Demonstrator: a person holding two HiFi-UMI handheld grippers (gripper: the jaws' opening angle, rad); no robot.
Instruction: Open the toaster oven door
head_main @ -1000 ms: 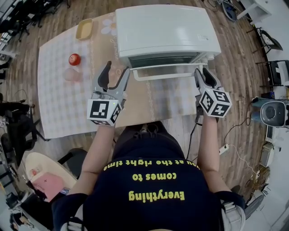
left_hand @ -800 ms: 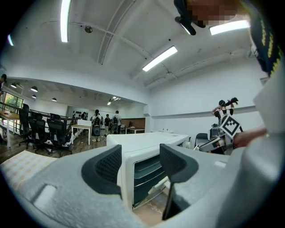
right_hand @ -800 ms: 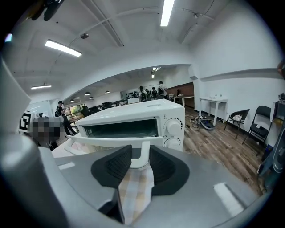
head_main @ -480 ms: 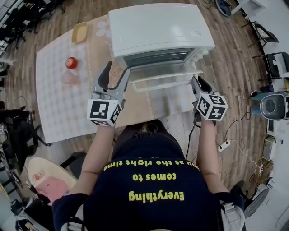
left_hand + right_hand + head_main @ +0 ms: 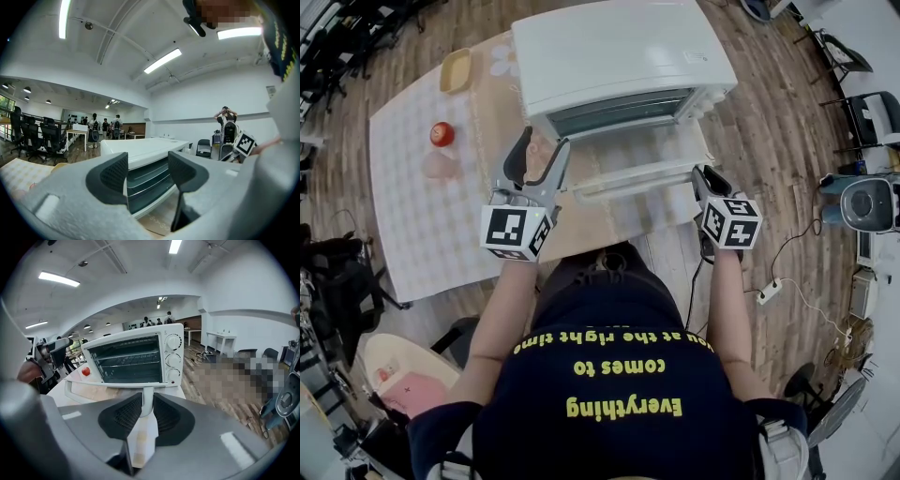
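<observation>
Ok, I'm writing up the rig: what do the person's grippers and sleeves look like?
The left gripper and right gripper match: light grey bodies, black ribbed pads, each carrying a white cube with black square markers. The person wears a dark navy short-sleeved T-shirt with yellow lettering.

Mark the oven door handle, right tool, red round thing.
door handle (image 5: pixel 113 383): right gripper view, white bar.
right tool (image 5: pixel 147 398): right gripper view, between its tips; jaws have just been closing on the handle.
red round thing (image 5: pixel 442 134): head view, its top.
</observation>
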